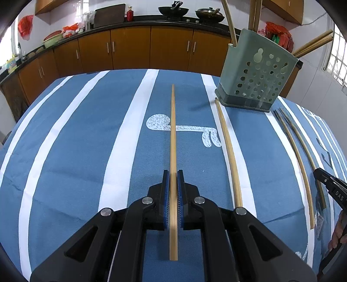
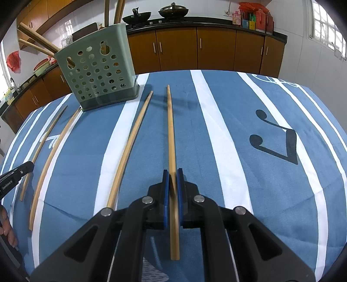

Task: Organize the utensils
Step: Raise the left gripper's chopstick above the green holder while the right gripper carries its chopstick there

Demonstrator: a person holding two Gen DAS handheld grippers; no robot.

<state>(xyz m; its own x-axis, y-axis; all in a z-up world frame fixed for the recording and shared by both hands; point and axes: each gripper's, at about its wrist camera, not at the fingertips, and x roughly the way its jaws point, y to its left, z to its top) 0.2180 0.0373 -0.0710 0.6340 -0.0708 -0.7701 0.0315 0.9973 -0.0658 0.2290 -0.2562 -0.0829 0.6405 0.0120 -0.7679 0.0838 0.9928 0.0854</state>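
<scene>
Gripping one bamboo chopstick each, both grippers pointed down toward the table (image 1: 65, 134), which was covered by a blue cloth with white stripes. The left gripper (image 1: 173, 173) had its jaws closed narrow on a chopstick (image 1: 172, 130) that ran straight ahead between the blue pads, its thick end sticking back past them and its thin tip out over the cloth. In the right wrist view the right gripper (image 2: 172, 172) was clamped the same way on another chopstick (image 2: 171, 130), tip forward.

A green perforated utensil holder (image 1: 258, 71) stood upright at the far side of the table, between the two held sticks, with several chopsticks already leaning out of its top. Three loose chopsticks lay on the cloth in the space between the grippers: a pale one (image 1: 227, 147) with its tip near the holder's base, and a darker-tipped pair (image 1: 297, 151) close together further right in the left view. The same three showed in the right view, left of the held stick.

Behind the table ran a counter with orange cabinet doors (image 1: 130, 47) and two woks (image 1: 173, 10) on top.
</scene>
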